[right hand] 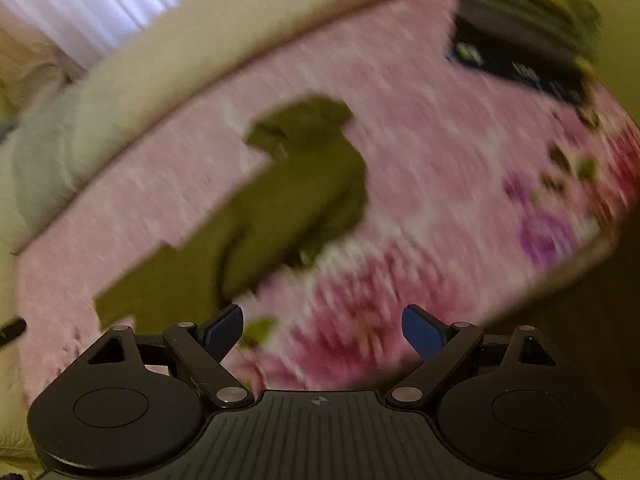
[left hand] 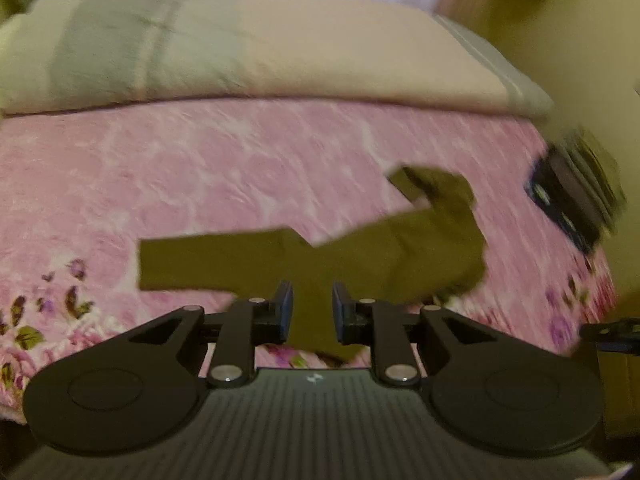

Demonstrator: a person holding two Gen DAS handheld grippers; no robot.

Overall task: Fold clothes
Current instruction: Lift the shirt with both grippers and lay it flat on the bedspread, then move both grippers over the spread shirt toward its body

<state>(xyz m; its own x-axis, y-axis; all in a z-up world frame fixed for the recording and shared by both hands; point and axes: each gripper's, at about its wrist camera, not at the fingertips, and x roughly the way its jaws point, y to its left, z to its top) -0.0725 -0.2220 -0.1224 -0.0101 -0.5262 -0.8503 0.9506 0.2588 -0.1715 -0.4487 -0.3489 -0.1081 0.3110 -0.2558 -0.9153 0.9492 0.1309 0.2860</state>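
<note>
An olive-green garment lies on a bed covered with a pink flowered blanket. The garment is partly spread out: one long flat part reaches toward the left side of the bed, and the other end is bunched and folded over itself nearer the right edge. It lies close to the near edge of the bed, well apart from the far edge.

The left tongs hang just above the near part of the garment. The two fingers stand a little apart, with olive cloth visible in the gap behind them; the pictures do not show whether they touch or pinch the cloth. The right tongs are spread wide above the blanket near the flower print, just beside the near end of the garment, and they hold nothing.

Along the far edge of the bed lies a folded cream and grey quilt. Near the right edge of the bed there is a stack of dark folded things, too blurred to identify. The right wrist view is strongly blurred.
</note>
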